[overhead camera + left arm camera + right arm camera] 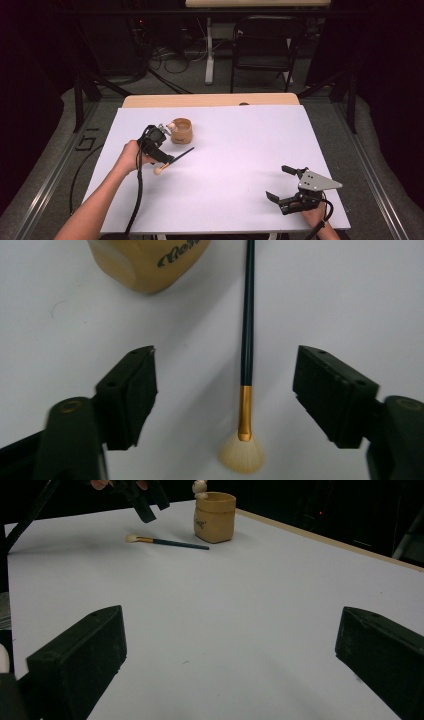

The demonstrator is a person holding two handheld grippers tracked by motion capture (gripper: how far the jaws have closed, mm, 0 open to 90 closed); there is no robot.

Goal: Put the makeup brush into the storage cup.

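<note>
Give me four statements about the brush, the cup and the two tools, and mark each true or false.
1. The brush lies flat on the white table. True.
2. The left tool is shut on the brush. False: its jaws stand open on either side of it.
3. The tan cup lies tipped over. False: it stands upright.
4. The right tool is open, apart from the brush. True.

A dark, slanted script word is printed on the side of the tan cup [150, 262], at about 11 o'clock from the brush [246, 390] in the left gripper view. It is cut off by the picture's top edge and cannot be read. In the right gripper view the same marking is too small to make out.
</note>
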